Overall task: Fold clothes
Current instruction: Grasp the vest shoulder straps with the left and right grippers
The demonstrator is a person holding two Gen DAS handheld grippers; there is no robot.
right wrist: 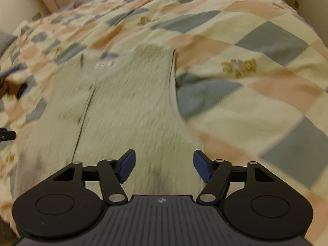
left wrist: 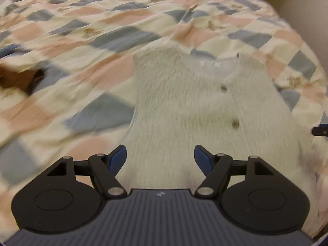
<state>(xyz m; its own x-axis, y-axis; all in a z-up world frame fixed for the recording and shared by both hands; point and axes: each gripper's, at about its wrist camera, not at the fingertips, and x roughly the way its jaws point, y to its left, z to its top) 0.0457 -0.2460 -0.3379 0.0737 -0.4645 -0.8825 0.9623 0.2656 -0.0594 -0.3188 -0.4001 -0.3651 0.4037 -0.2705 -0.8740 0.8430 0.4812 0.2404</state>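
A cream fuzzy buttoned cardigan (left wrist: 184,106) lies flat on the bed, collar at the far end, sleeves folded in so it forms a narrow strip. It also shows in the right wrist view (right wrist: 127,106). My left gripper (left wrist: 160,157) is open and empty, just above the garment's near left part. My right gripper (right wrist: 164,165) is open and empty, above the garment's near right part. The right gripper's tip shows at the right edge of the left wrist view (left wrist: 319,131). Both views are motion-blurred.
The bed is covered by a checked quilt (left wrist: 86,41) in cream, pink and grey-blue, also in the right wrist view (right wrist: 256,65). A dark brown object (left wrist: 18,80) lies on the quilt at the left. Bed rails or walls border the far sides.
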